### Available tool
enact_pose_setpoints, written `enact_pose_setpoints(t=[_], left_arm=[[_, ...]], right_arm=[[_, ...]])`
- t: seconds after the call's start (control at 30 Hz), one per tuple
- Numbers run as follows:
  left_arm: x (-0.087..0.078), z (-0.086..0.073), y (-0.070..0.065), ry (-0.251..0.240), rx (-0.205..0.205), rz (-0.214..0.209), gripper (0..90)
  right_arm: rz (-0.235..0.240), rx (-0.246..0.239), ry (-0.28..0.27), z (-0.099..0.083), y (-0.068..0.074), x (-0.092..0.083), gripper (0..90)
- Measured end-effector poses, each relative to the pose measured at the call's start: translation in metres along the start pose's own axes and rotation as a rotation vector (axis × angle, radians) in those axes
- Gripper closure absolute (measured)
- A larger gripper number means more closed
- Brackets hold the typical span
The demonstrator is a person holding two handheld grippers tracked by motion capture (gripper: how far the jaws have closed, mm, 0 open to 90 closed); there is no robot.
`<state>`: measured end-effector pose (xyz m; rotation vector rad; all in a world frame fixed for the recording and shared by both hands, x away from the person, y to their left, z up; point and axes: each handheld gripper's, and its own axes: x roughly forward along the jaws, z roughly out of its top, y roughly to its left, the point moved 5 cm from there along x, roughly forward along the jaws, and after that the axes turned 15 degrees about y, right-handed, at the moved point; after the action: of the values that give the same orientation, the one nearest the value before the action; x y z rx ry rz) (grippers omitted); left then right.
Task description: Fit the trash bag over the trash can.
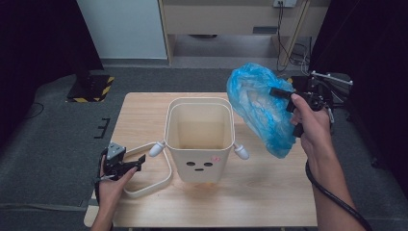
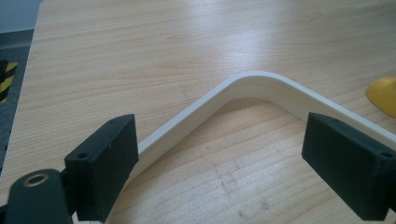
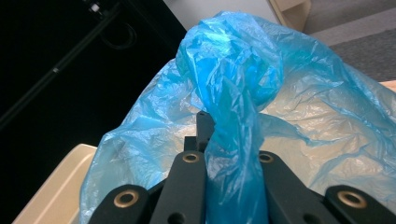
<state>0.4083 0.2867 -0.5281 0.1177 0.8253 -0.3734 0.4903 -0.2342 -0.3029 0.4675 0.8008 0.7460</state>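
High view – bag: the blue plastic bag (image 1: 260, 107) hangs in the air right of the cream bin (image 1: 199, 137), its bottom just above the table (image 1: 269, 202); it looks lifted clear so that it can be opened or brought over the bin's mouth.
High view – right gripper (image 1: 281, 93): raised at the table's far right corner, pinching the bag's upper edge, so the bag's body droops free below the grip.
High view – bin: upright near the table's middle, open top empty, face side toward the person – seemingly waiting for a liner.
High view – ring: the cream rim frame (image 1: 154, 180) lies flat on the table left of the bin, one end near the bin's small white arm; set aside, I judge, so the bin's mouth is free.
High view – left gripper (image 1: 139, 162): low at the near left, resting by the frame.
Left gripper view – claw: jaws spread wide, the frame's bent corner (image 2: 252, 84) lying on the wood between and beyond them – nothing gripped, though one pad sits right beside the strip, as if ready to take it.
Right gripper view – claw: jaws pressed together on a twisted fold of the bag (image 3: 233, 154), film bunched above the grip.
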Motion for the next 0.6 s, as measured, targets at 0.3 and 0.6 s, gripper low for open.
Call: enact_pose_setpoints(t=[0.3,0.6], left_arm=[[0.001,0.001,-0.002,0.003,0.013,-0.001,10.8],[0.003,0.0,-0.002,0.01,0.013,-0.003,10.5]], right_arm=[[0.056,0.012,-0.022,0.004,0.006,-0.008,88.5],[0.078,-0.029,-0.006,0.002,0.027,-0.006,88.5]])
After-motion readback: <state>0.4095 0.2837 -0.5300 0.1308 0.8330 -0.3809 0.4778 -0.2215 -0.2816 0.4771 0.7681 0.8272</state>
